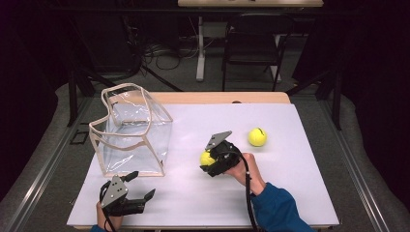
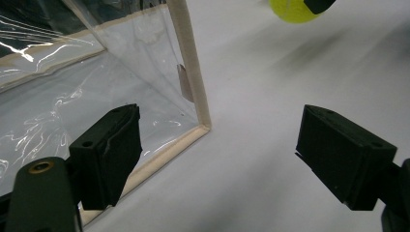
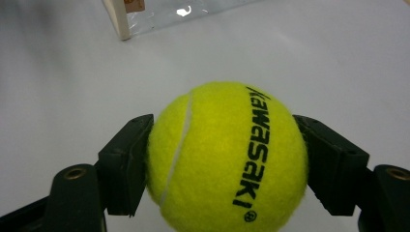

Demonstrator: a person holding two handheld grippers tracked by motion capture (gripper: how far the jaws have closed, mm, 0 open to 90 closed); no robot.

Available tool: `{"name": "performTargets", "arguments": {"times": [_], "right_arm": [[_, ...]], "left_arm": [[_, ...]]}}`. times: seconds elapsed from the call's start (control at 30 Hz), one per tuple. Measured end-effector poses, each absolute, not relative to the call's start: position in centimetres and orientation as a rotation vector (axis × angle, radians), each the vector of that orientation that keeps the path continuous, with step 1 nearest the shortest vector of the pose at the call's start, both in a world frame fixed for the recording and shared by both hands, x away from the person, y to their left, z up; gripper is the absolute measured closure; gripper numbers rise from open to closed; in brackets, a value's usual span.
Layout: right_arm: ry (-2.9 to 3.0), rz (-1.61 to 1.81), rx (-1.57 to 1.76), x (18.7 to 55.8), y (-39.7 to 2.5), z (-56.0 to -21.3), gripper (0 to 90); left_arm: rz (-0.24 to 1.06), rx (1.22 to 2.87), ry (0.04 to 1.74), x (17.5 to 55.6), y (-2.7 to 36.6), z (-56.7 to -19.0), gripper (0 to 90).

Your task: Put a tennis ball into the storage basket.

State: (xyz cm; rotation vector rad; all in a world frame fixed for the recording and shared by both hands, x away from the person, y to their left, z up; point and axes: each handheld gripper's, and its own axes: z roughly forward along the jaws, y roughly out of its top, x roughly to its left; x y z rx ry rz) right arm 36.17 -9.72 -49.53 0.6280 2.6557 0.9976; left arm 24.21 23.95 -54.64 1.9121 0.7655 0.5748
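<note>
right gripper (image 1: 209, 164) pinching a tennis ball (image 1: 206, 158) between both jaws; in the right gripper view the ball (image 3: 226, 157) sits square between the pads, one jaw pressed on each side, "Kawasaki" print facing the camera; ball and gripper are over the middle of the table (image 1: 290, 193), just off the surface as far as I can tell; contact with the table not clear from the high view; second tennis ball (image 1: 257, 137) lies loose on the table toward the far right, well apart from the gripper; clear plastic bag (image 1: 130, 130) with beige trim stands upright at the far left part of the table, mouth open upward; left gripper (image 1: 140, 186) near the near left corner, jaws spread wide, holding nothing; in the left gripper view the bag's near bottom corner (image 2: 200, 126) lies between the open jaws but farther off, not touched.
</note>
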Motion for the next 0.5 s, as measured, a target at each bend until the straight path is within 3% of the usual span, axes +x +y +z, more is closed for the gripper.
{"name": "performTargets", "arguments": {"times": [0.5], "right_arm": [[2.674, 1.010, 0.610, 37.15, -8.75, -48.70, 25.8]], "left_arm": [[0.579, 1.916, 0.760, 24.33, 23.98, -54.67, 16.1]]}}
